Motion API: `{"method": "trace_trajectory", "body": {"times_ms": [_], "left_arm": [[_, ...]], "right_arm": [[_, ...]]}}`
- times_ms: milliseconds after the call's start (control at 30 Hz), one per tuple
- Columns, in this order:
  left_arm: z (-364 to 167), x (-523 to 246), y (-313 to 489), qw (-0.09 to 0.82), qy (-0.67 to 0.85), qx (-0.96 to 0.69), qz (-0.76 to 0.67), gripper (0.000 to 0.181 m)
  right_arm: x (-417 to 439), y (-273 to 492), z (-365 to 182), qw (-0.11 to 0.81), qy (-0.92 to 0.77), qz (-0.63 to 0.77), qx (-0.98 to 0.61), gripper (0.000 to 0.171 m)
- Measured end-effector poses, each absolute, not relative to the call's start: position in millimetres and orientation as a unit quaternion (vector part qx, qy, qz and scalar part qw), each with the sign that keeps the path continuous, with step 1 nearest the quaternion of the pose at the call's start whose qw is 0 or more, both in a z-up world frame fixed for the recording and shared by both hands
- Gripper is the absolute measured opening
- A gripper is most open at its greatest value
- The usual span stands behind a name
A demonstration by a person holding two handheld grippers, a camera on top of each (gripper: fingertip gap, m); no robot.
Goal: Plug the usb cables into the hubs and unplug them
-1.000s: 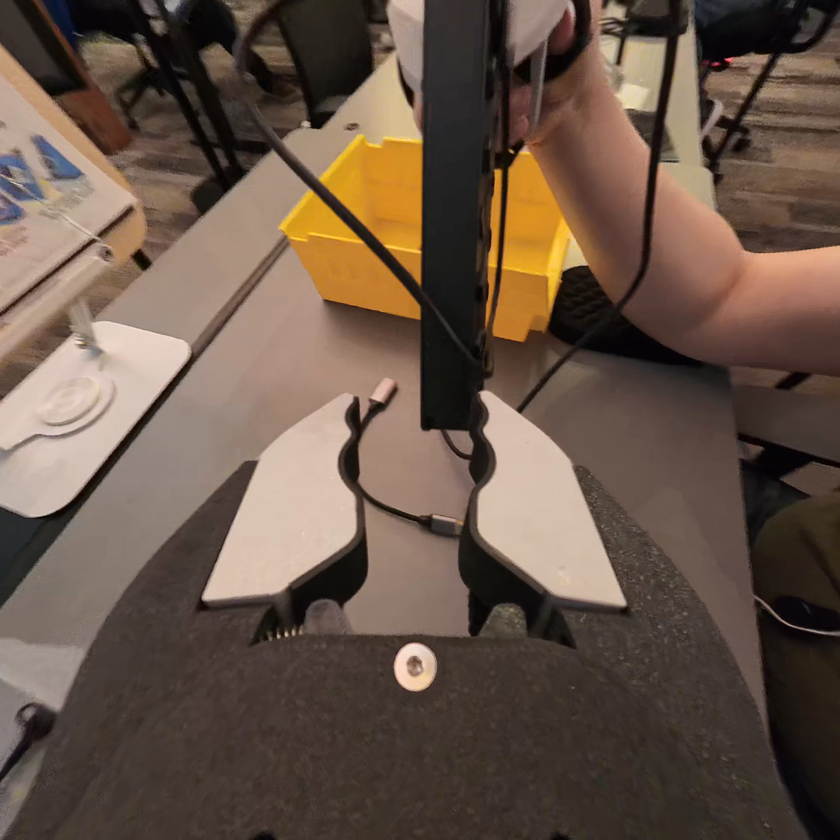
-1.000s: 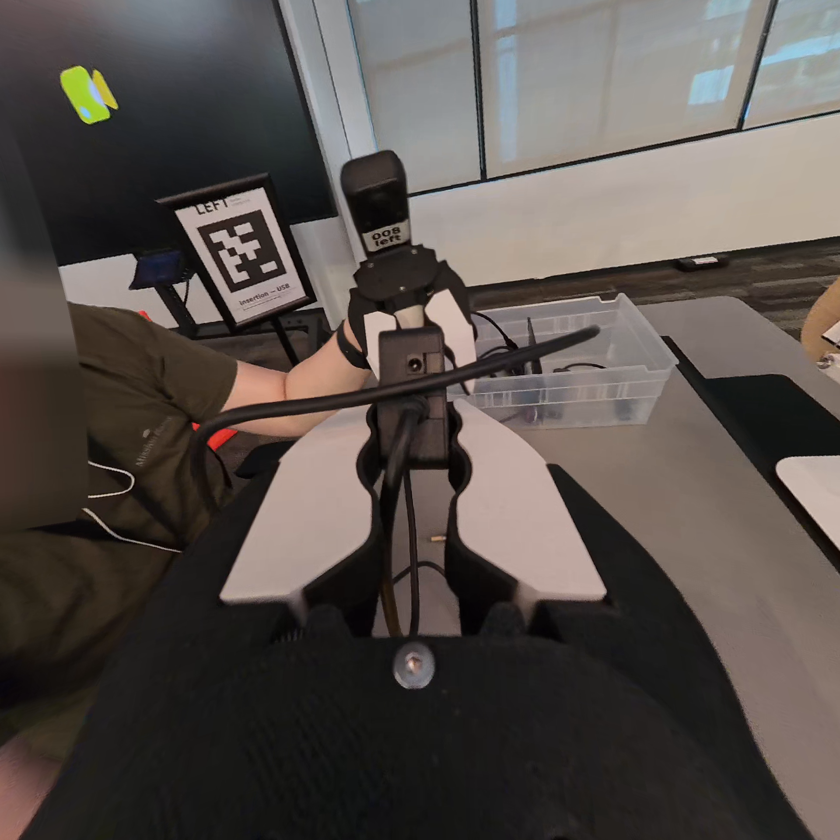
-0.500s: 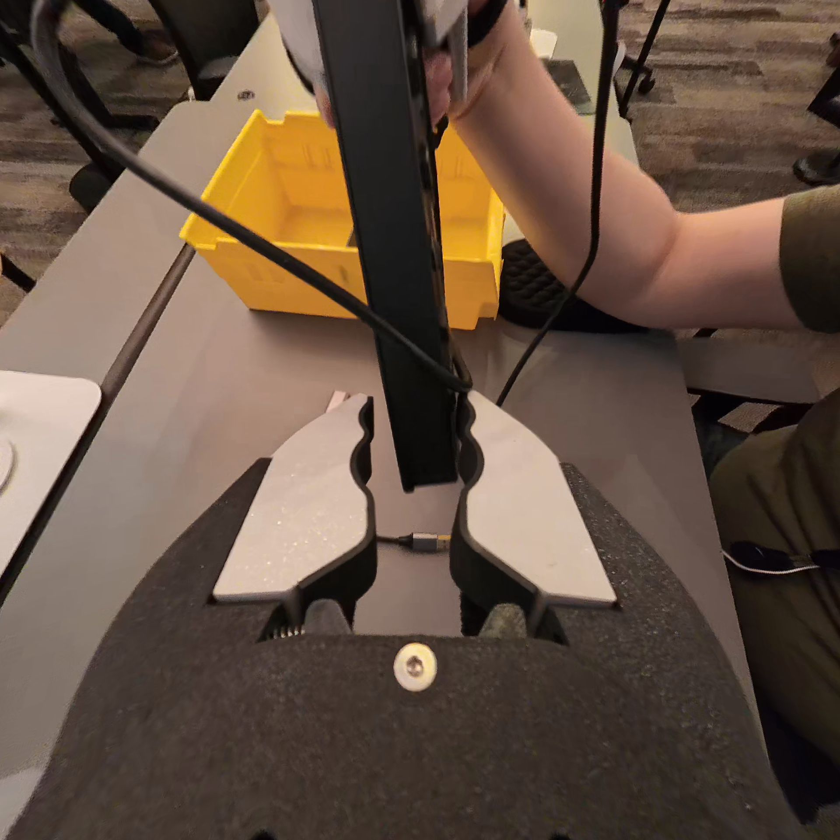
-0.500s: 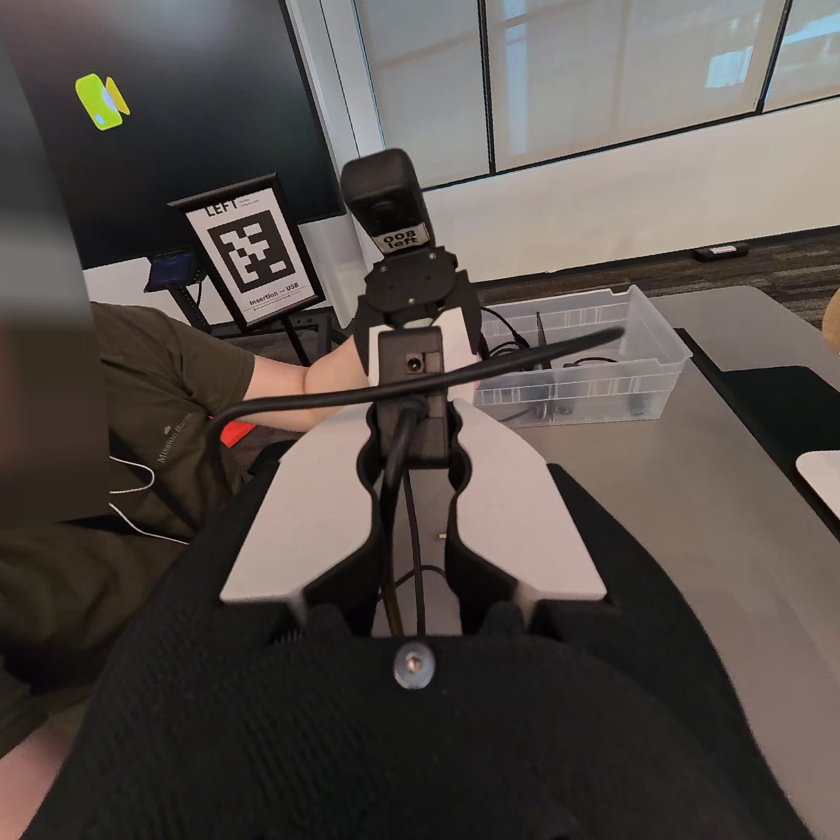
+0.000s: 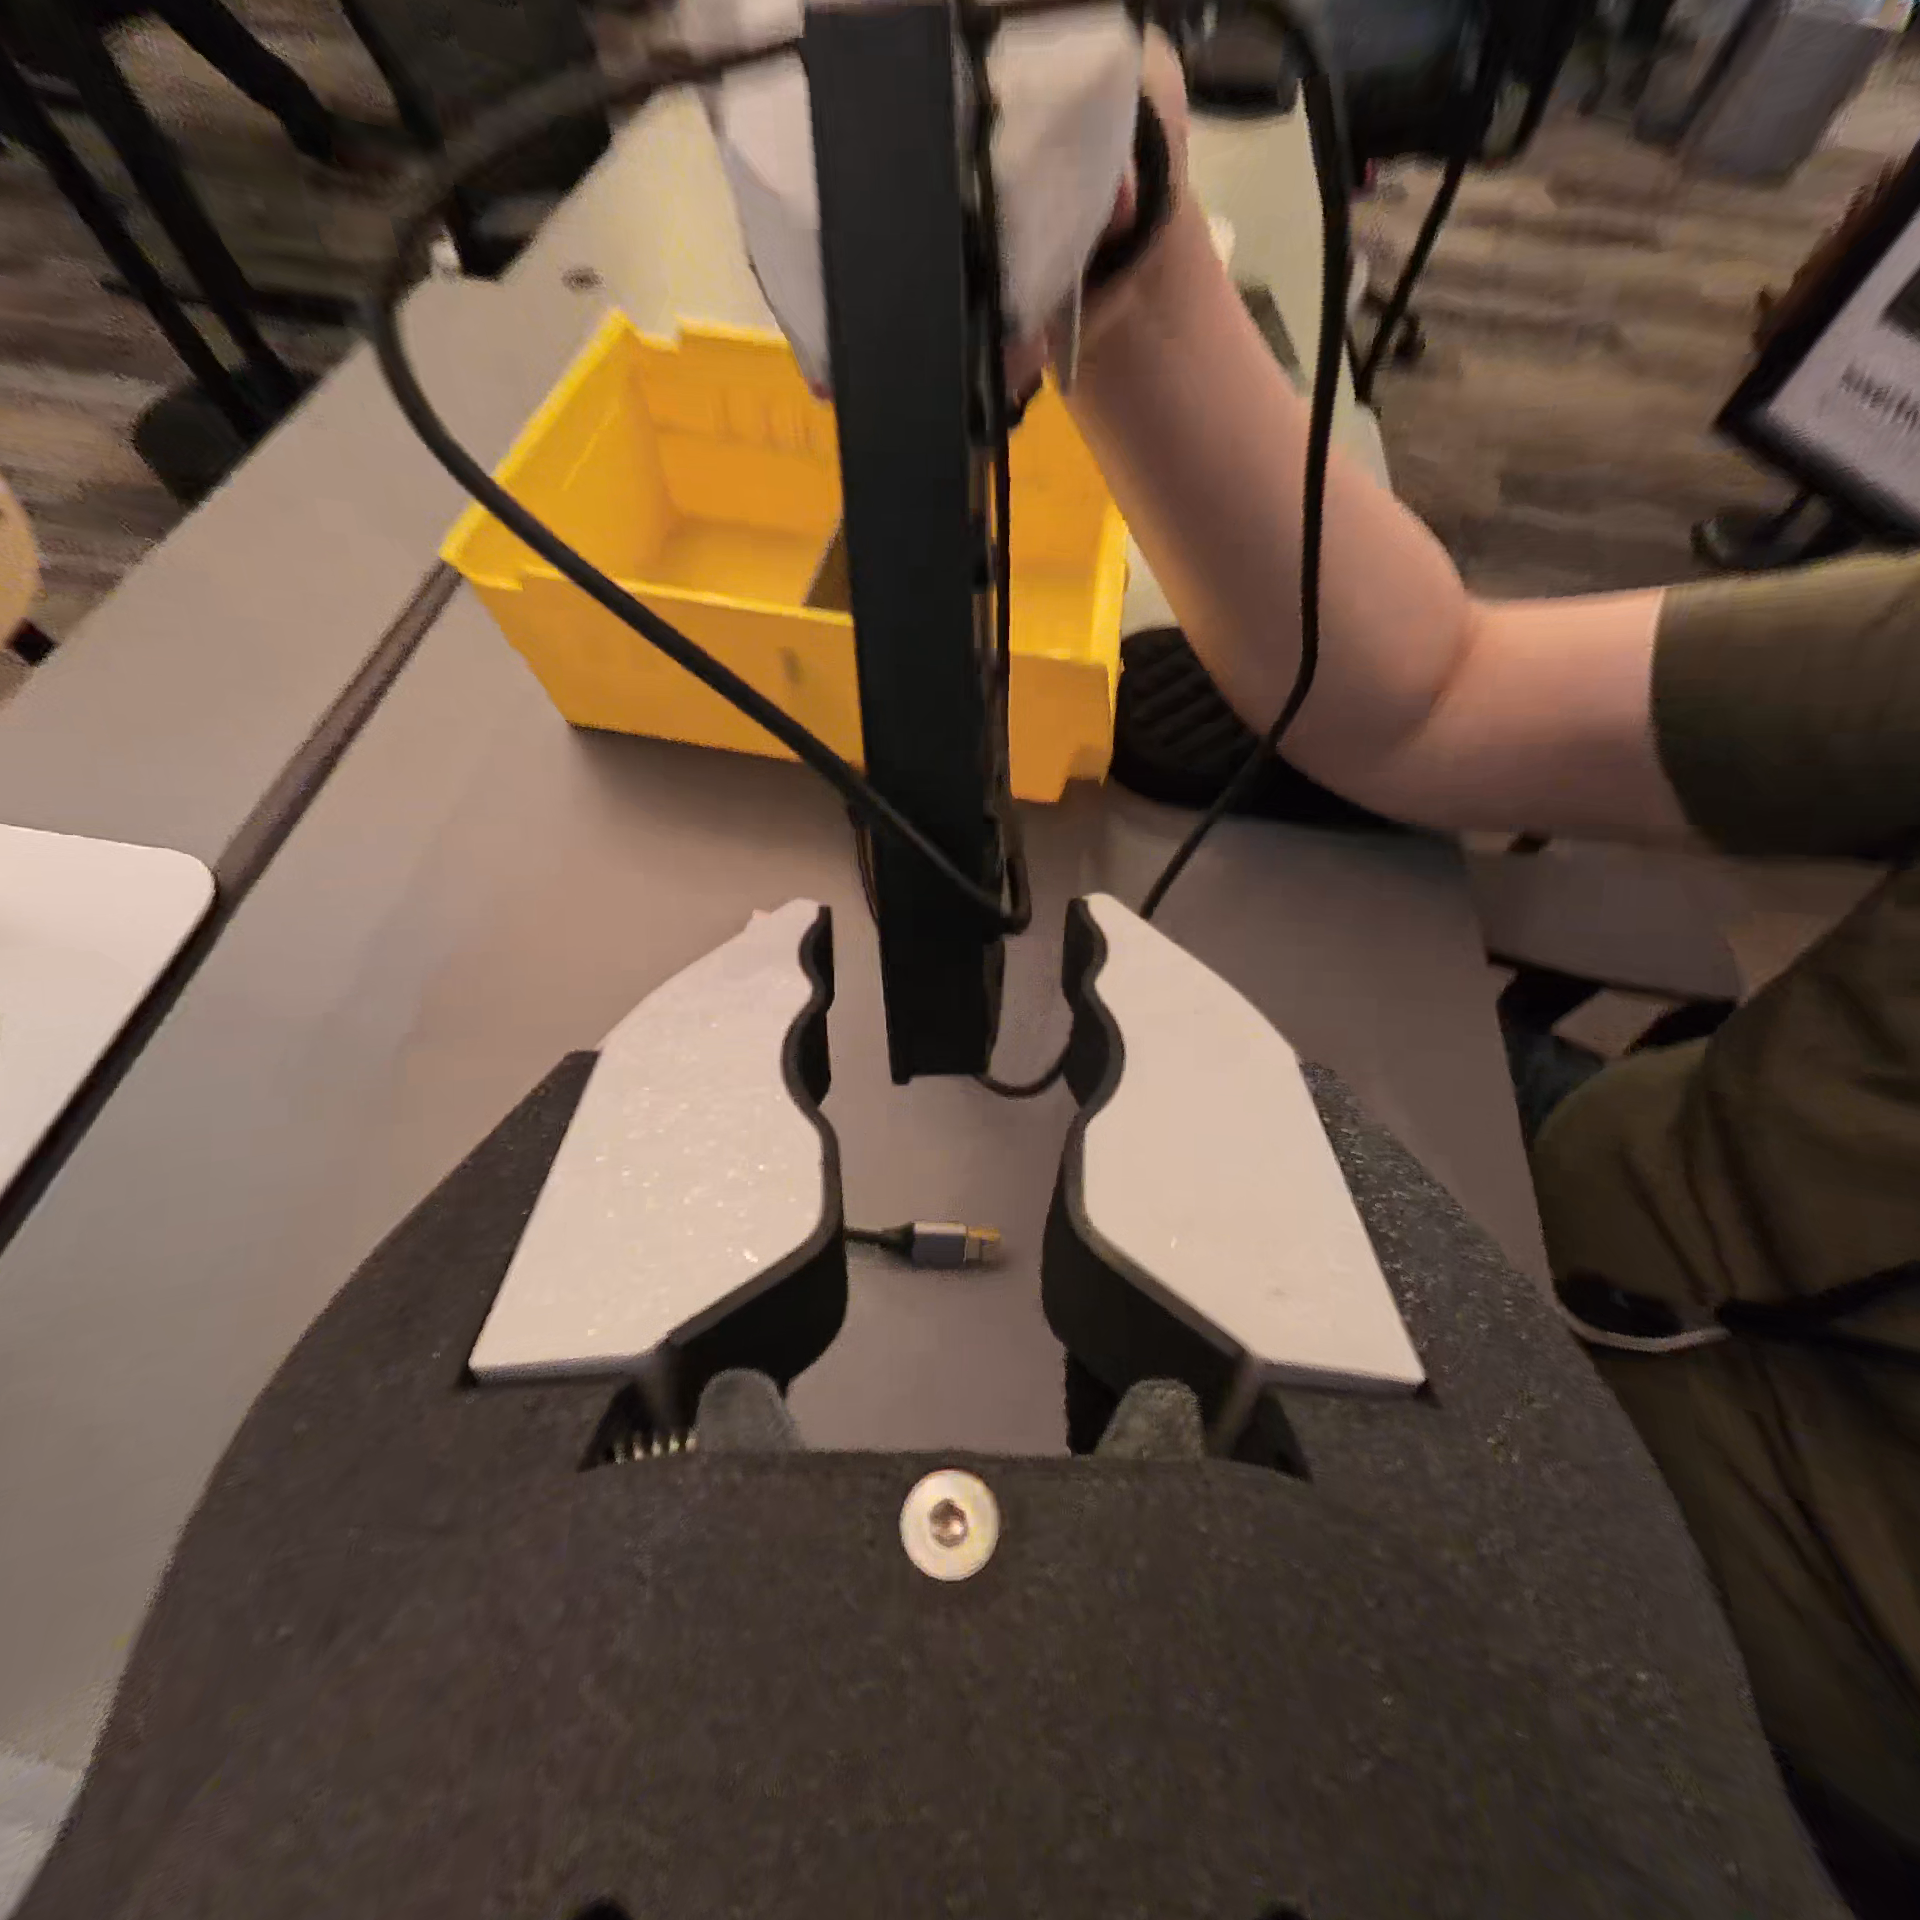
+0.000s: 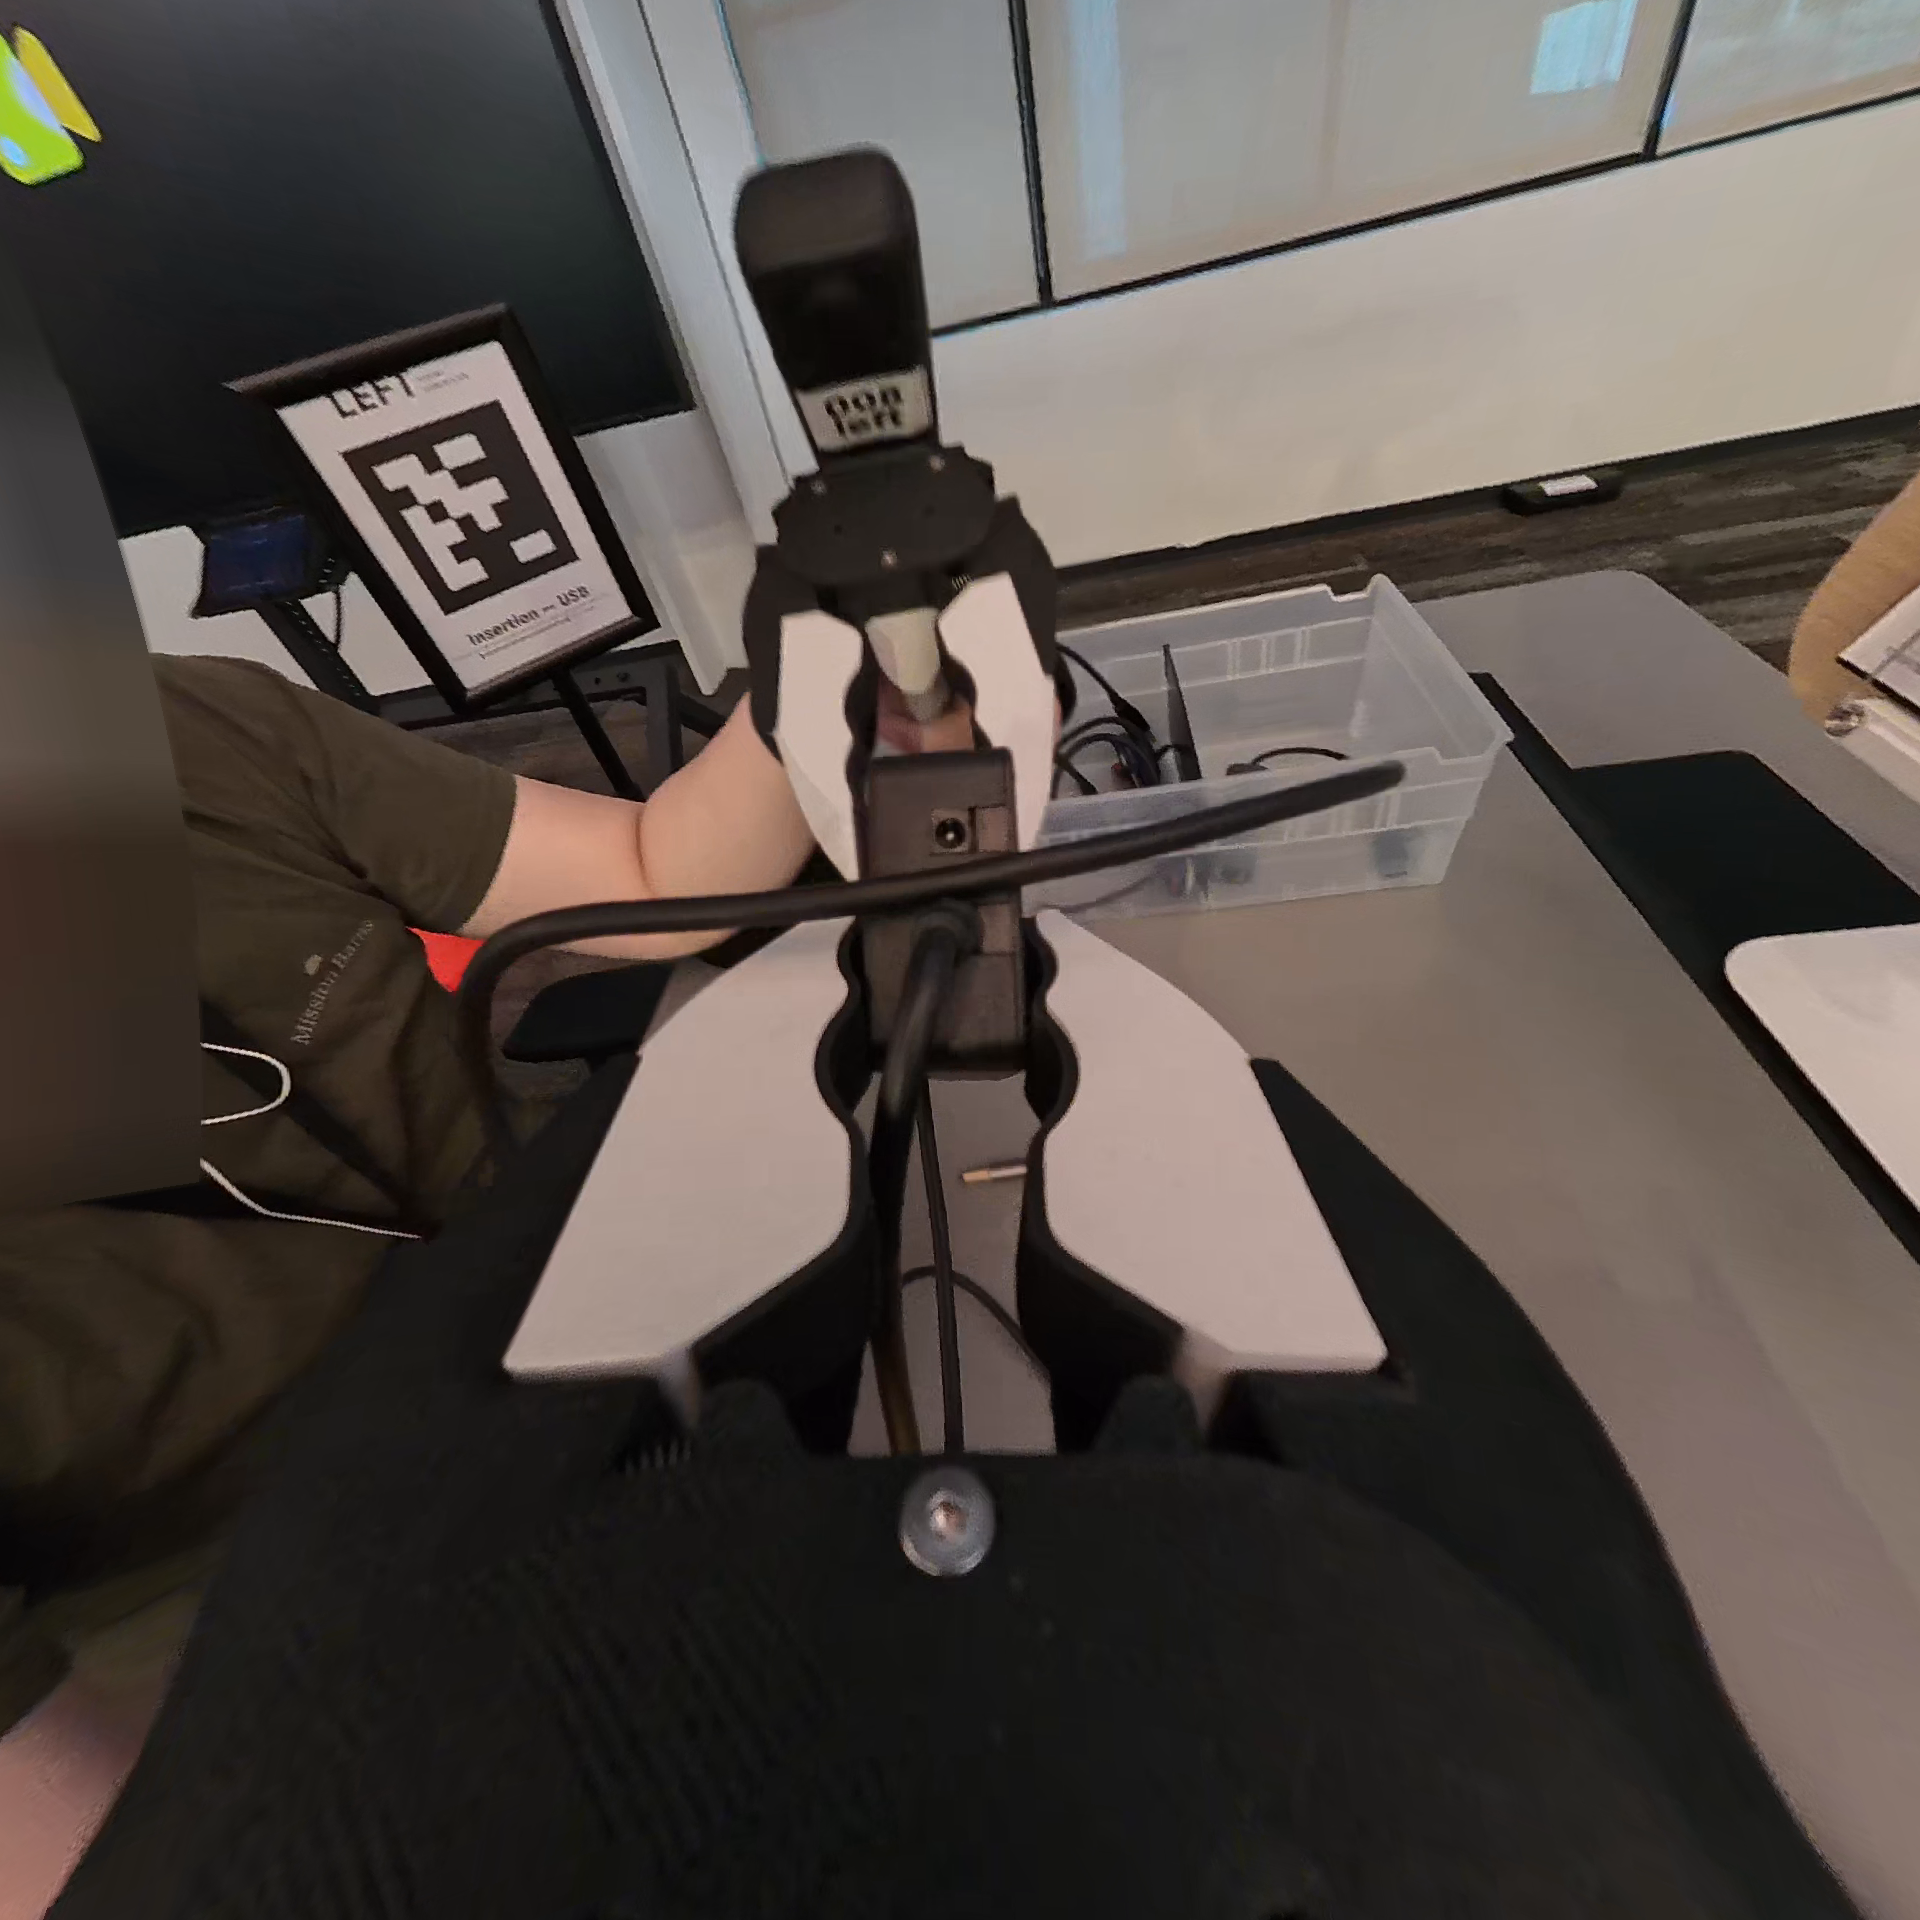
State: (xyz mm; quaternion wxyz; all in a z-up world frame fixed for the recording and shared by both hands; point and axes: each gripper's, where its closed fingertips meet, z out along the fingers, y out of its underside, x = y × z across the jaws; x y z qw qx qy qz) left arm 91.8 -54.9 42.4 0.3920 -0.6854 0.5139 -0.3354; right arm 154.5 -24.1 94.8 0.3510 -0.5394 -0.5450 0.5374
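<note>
Right tongs (image 6: pixel 943 997) are gripping one black hub (image 6: pixel 940 914); left tongs (image 5: pixel 945 997) are gaping wide around it; one yellow bin (image 5: pixel 727 561) is sitting empty

The hub (image 5: pixel 914 623) is hanging upright over the table (image 5: pixel 312 1039), its lower end sitting between the left gripper's (image 5: pixel 945 925) fingers without touching them, while its far end is sitting between the right gripper's (image 6: pixel 940 997) fingers. A plug (image 5: pixel 940 1244) is lying on the table nearer than the hub's end. In the left wrist view a bin (image 5: pixel 665 582) is standing farther off, behind the hub; in the right wrist view a tray (image 6: pixel 1351 769) is sitting far right, holding cables (image 6: pixel 1101 748).
</note>
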Motion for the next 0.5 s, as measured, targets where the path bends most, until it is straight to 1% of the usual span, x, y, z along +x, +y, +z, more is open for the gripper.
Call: {"method": "trace_trajectory", "body": {"times_ms": [133,267,333,400,467,500], "left_arm": [[62,95,-50,0.444,0.488,-0.671,-0.338,0.043],[50,106,-36,0.476,0.494,-0.681,-0.256,0.050],[40,111,-33,0.471,0.501,-0.683,-0.248,0.050],[33,118,-37,0.451,0.508,-0.682,-0.272,0.046],[26,123,-42,0.432,0.518,-0.678,-0.292,0.036],[20,125,-44,0.419,0.525,-0.679,-0.296,0.034]], "right_arm": [[145,-22,83,0.344,-0.554,0.512,-0.559,0.026],[135,-26,75,0.330,-0.563,0.510,-0.560,0.026],[132,-28,72,0.325,-0.567,0.507,-0.561,0.026],[129,-30,69,0.319,-0.571,0.506,-0.562,0.026],[127,-33,66,0.309,-0.579,0.506,-0.559,0.027],[127,-35,67,0.307,-0.581,0.507,-0.558,0.026]]}}
